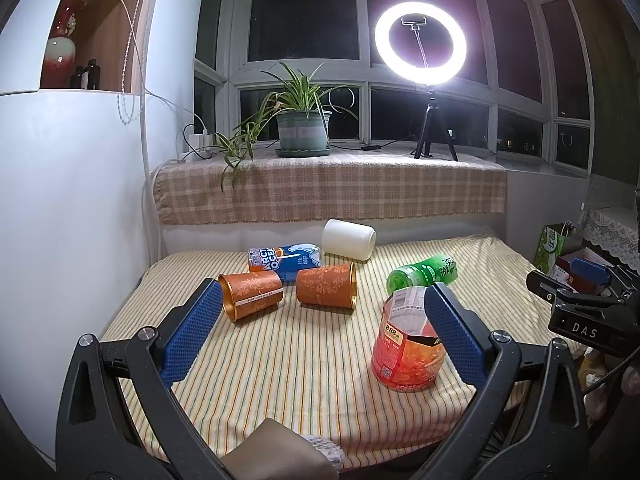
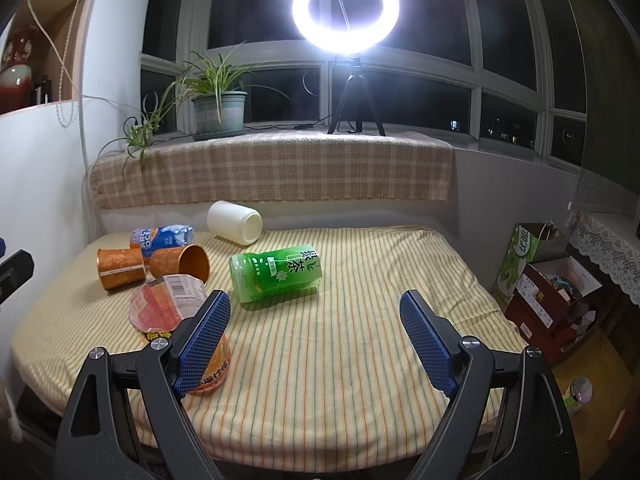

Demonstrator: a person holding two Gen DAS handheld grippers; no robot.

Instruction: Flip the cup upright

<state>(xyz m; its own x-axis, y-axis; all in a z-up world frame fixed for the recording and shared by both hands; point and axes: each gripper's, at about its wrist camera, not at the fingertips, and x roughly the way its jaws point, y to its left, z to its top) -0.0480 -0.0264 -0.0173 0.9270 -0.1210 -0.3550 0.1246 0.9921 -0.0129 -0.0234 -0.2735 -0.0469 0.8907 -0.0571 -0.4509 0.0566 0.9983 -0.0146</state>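
Observation:
Several cups lie tipped over on a striped tablecloth. Two orange patterned cups (image 1: 250, 294) (image 1: 326, 288) lie side by side at mid left, also in the right wrist view (image 2: 120, 268) (image 2: 180, 264). A white cup (image 1: 348, 239) (image 2: 235, 222) lies at the back. A green cup (image 1: 422, 272) (image 2: 276, 274) lies on its side. A red cup (image 1: 408, 344) (image 2: 168, 308) lies near the front. My left gripper (image 1: 322, 332) is open and empty above the cloth, its right finger beside the red cup. My right gripper (image 2: 316, 340) is open and empty, in front of the green cup.
A blue and orange can (image 1: 284, 260) lies behind the orange cups. A plaid-covered sill (image 1: 328, 188) carries a potted plant (image 1: 302, 130) and a ring light (image 1: 420, 40). Boxes (image 2: 552, 292) stand on the floor to the right. A white wall (image 1: 72, 200) borders the left.

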